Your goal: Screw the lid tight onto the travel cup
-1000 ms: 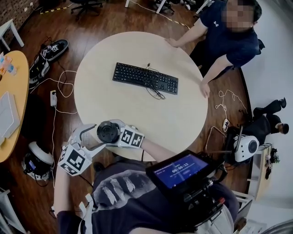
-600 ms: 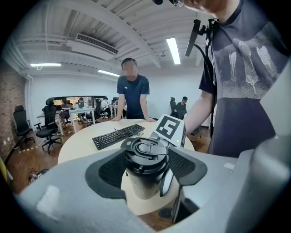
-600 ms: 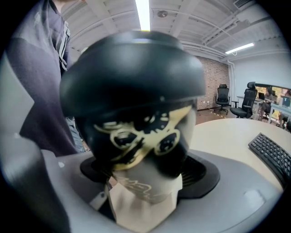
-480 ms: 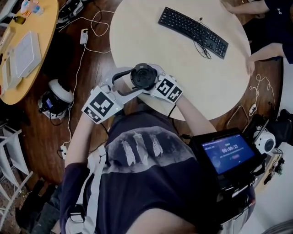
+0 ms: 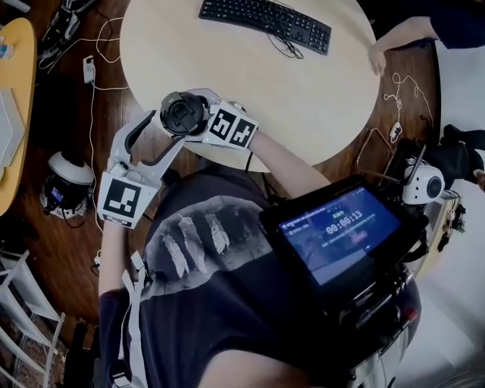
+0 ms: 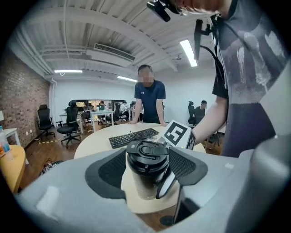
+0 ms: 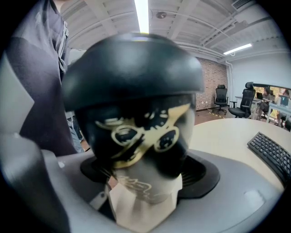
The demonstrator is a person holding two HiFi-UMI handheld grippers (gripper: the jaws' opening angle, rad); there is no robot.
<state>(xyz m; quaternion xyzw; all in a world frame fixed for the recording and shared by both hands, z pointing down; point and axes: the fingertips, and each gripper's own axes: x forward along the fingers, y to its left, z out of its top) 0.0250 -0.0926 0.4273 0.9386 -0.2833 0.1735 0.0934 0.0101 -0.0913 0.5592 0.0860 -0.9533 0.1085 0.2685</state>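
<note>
The travel cup (image 5: 176, 126) is held up over the near edge of the round table (image 5: 303, 98), its black lid (image 5: 182, 112) on top. My right gripper (image 5: 195, 120) is shut on the cup's body (image 7: 136, 136), which fills the right gripper view with its black and gold print. From the lower left my left gripper (image 5: 168, 129) reaches the cup, and its two ribbed pads (image 6: 111, 170) press on either side of the lid (image 6: 148, 151). In the left gripper view the cup (image 6: 143, 184) stands upright between the jaws, with the right gripper's marker cube (image 6: 177, 134) behind it.
A black keyboard (image 5: 265, 21) with a cable lies at the table's far side. A person's hand (image 5: 375, 57) rests on the far right rim. A screen (image 5: 341, 227) hangs at my chest. White devices (image 5: 68, 186) and cables (image 5: 98, 68) lie on the wooden floor.
My head camera has swung, so the table has shifted in view. Both grippers stay on the cup; the left gripper's body has swung round the lid, toward my body.
</note>
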